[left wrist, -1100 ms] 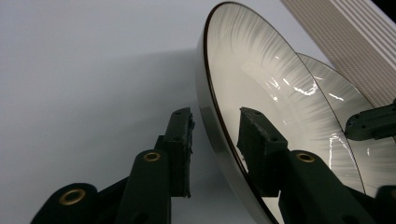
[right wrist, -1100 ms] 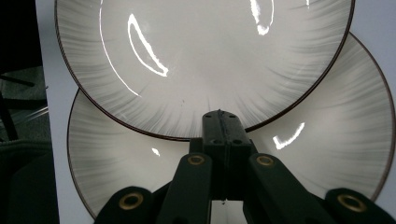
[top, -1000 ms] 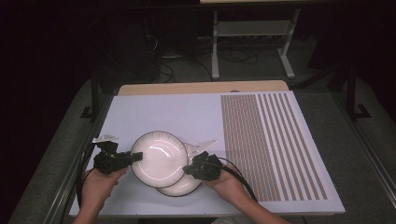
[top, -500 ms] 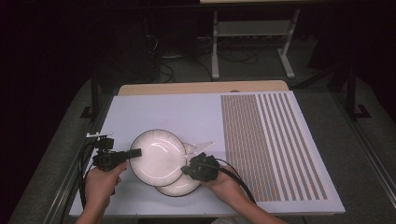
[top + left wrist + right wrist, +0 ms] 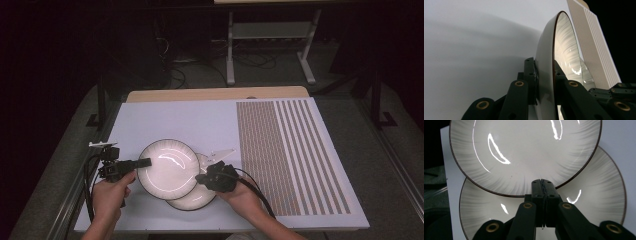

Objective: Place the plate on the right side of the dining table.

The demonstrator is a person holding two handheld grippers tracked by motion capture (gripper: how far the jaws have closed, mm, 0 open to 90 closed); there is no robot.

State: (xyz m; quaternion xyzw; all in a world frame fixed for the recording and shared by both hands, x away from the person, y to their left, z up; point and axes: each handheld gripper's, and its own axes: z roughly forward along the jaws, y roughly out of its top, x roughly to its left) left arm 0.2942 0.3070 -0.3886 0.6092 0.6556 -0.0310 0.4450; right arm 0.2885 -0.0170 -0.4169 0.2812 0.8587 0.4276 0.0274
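Clamping the rim of the upper plate (image 5: 564, 57), the left gripper (image 5: 131, 163) has just closed its fingers (image 5: 530, 75) on that edge, one pad under it and one over. The right gripper (image 5: 209, 178) hovers over the lower plate (image 5: 596, 195), fingers (image 5: 537, 192) pressed together on nothing. Both plates overlap on the white bench (image 5: 190, 120), beside its striped mat (image 5: 290, 150).

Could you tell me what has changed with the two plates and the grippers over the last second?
The left gripper has just been closing and now clamps the upper plate at its rim. The right gripper stays shut over the lower plate; both plates lie where they were on the mat.
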